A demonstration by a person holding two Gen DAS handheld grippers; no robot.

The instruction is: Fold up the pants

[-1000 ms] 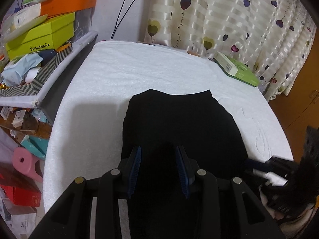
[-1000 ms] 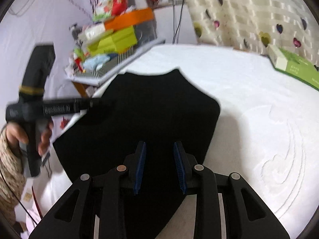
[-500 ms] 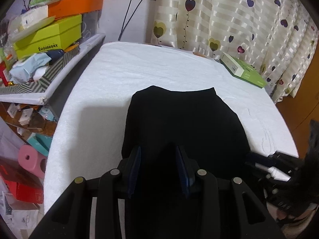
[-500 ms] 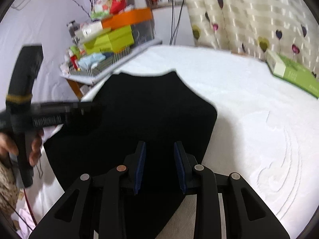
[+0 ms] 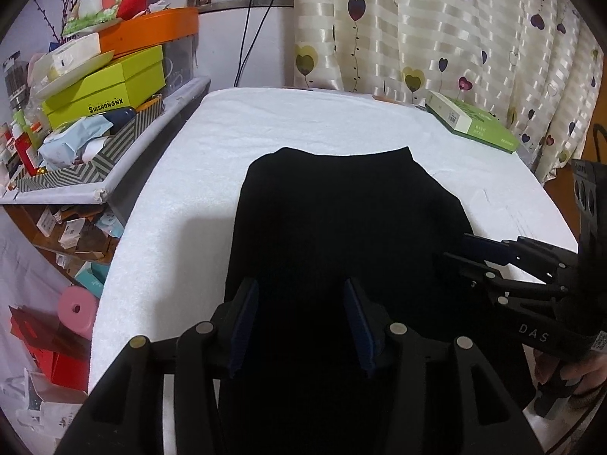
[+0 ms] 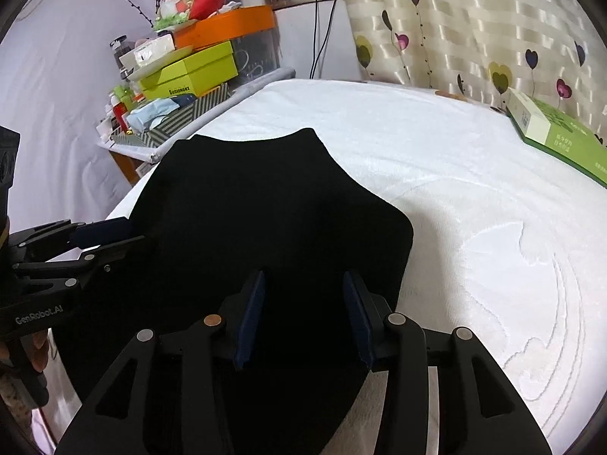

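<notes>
Black and blue-padded, the left tool (image 5: 299,322) hangs with its two fingers spread wide apart over the near part of the pants (image 5: 341,235), gripping nothing. The right tool (image 6: 303,316) stands the same way: fingers parted wide, holding nothing, poised over the near right part of the pants (image 6: 265,220). Each tool also shows in the other's view: the right tool (image 5: 466,250) reaches in at the pants' right edge, and the left tool (image 6: 110,239) at their left edge, with part of a hand (image 6: 38,352) visible behind it.

One pair of pants, black, lies flat in a folded slab on the tabletop (image 5: 303,129), which is covered in a white textured cloth with a raised pattern to the right of the pants. The far edge of the pants is a straight band.

Beyond the pants to the right, one green flat box (image 5: 470,125) lies closed at the tabletop's far corner; what it contains cannot be told. Left of the pants, off the tabletop, a striped tray (image 5: 79,167) holds crumpled bluish bags, with a lime-green box (image 5: 106,91) and an orange box (image 5: 151,34) stacked above it. Lower down, left of the pants, sit a pink roll (image 5: 77,309) and red cartons. Behind the pants hangs a cream striped curtain (image 5: 436,26) printed with heart balloons.
</notes>
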